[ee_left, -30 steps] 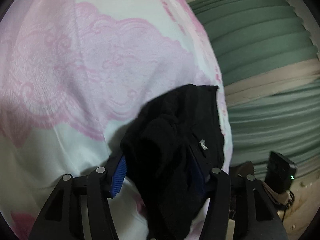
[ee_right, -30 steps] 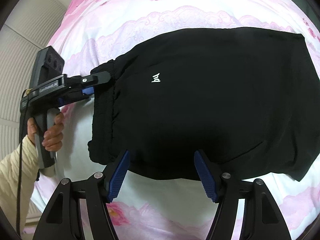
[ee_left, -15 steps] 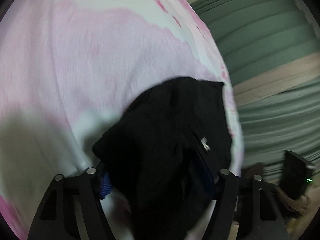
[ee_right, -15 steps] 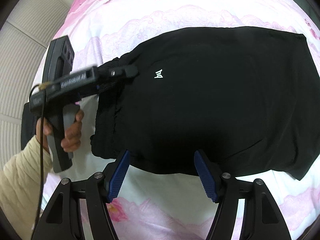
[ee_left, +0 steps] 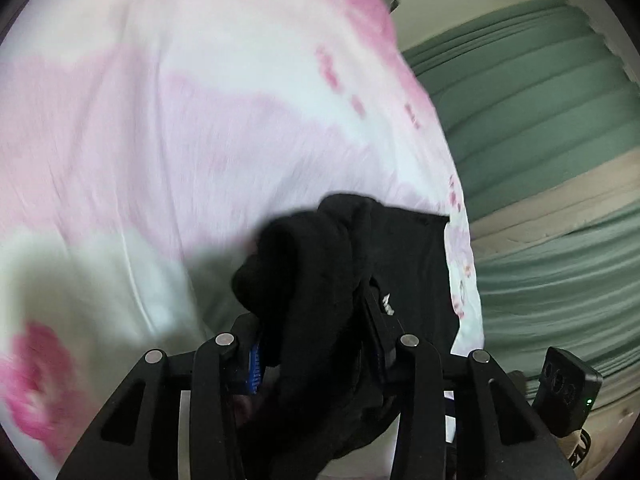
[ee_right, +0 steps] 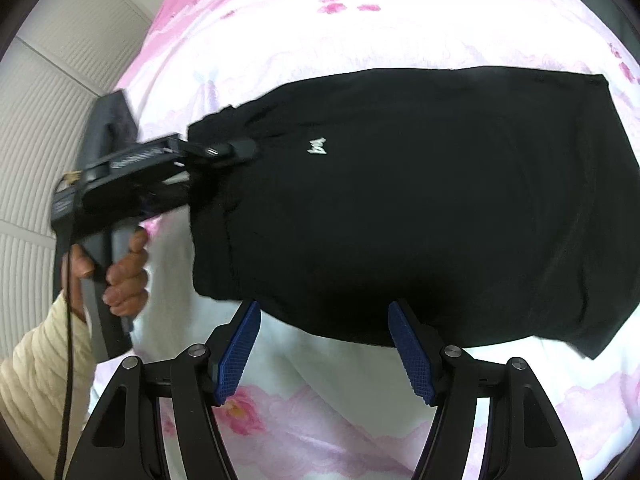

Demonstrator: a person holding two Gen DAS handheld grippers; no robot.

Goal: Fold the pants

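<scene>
Black pants (ee_right: 420, 208) lie folded flat on a pink and white bed sheet (ee_right: 360, 20); a small white logo (ee_right: 317, 146) shows on top. My left gripper (ee_left: 316, 344) is shut on the bunched waistband end of the pants (ee_left: 316, 264) and lifts it off the sheet. From the right wrist view the left gripper (ee_right: 224, 152) reaches in over the pants' left end, held by a hand. My right gripper (ee_right: 324, 344) is open and empty, just short of the pants' near edge.
The sheet (ee_left: 180, 120) covers the bed around the pants. Green pleated curtains (ee_left: 540, 140) hang past the bed's right edge. A black device with a green light (ee_left: 568, 388) stands low right. A white panelled wall (ee_right: 52, 80) is at left.
My left gripper has closed on the waistband and carried it right, over the pants toward the logo. The right gripper has stayed open and in place.
</scene>
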